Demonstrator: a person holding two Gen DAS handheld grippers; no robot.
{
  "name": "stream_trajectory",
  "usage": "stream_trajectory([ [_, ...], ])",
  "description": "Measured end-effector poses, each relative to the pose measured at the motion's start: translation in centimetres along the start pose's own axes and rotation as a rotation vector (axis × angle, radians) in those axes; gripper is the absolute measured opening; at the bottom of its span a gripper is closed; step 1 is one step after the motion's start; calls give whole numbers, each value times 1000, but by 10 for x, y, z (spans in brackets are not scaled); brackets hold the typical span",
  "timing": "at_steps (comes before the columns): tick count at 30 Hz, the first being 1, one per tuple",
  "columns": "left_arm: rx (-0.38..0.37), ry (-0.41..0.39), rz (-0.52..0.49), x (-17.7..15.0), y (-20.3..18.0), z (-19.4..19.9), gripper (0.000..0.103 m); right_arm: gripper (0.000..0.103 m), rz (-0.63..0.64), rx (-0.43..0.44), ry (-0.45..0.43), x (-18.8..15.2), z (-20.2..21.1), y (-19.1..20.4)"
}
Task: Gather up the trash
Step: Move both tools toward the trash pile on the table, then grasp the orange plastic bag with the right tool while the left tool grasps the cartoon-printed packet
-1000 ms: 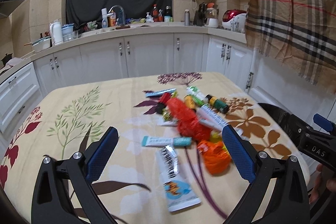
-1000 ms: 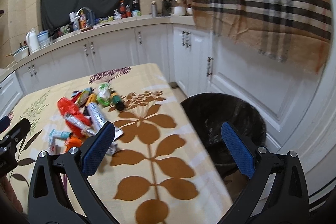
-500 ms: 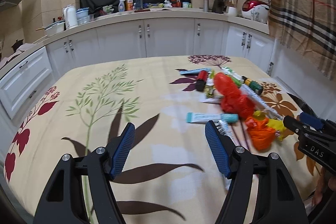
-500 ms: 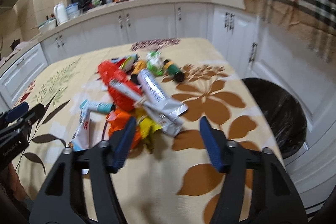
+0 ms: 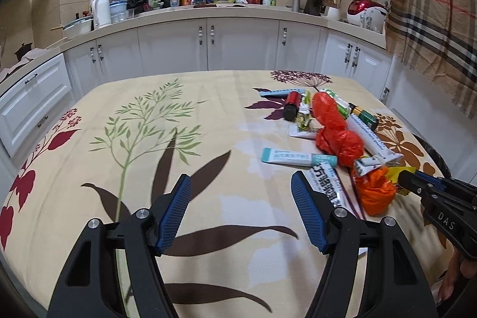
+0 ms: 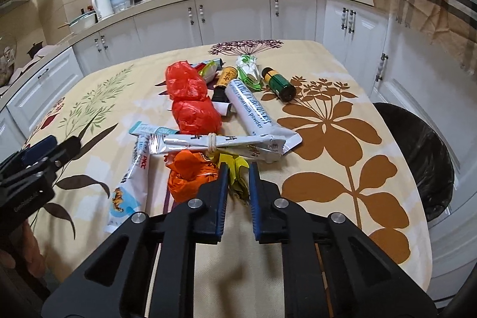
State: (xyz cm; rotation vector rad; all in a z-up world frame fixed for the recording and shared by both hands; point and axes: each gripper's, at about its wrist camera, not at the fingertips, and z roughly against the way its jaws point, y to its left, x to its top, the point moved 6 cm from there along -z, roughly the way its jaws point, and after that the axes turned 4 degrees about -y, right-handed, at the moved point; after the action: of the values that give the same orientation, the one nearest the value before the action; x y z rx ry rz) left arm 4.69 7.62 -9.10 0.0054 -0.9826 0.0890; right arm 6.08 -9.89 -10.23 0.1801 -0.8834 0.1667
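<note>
My right gripper [image 6: 237,169] has just been closing and now pinches the yellow wrapper [image 6: 235,169] at the 6 o'clock edge of the trash pile on the desk [image 6: 328,139]. The thin wrapper could slip out. My left gripper [image 5: 241,210] is spread and empty.

The bench [image 6: 342,139] is being covered by a cream cloth printed with brown leaves, green sprigs and dark red blossoms. Beside the brown flower, a red plastic bag [image 6: 190,100] is being shown next to a white tube [image 6: 253,109] with blue lettering; a green bottle [image 6: 278,84] banded in yellow is lying behind that tube. An orange bag [image 6: 190,175] and a yellow wrapper [image 6: 235,169] are being seen before the silver sachets [image 6: 214,143]. The bin [image 6: 417,157] is being lined in black. Blue pads are being carried on black jaws.
</note>
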Motion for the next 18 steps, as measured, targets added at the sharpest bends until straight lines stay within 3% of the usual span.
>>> stream_trajectory([
  [18, -89, 55, -70, -13, -72, 2, 68, 12, -48, 30, -66, 0, 20, -23],
])
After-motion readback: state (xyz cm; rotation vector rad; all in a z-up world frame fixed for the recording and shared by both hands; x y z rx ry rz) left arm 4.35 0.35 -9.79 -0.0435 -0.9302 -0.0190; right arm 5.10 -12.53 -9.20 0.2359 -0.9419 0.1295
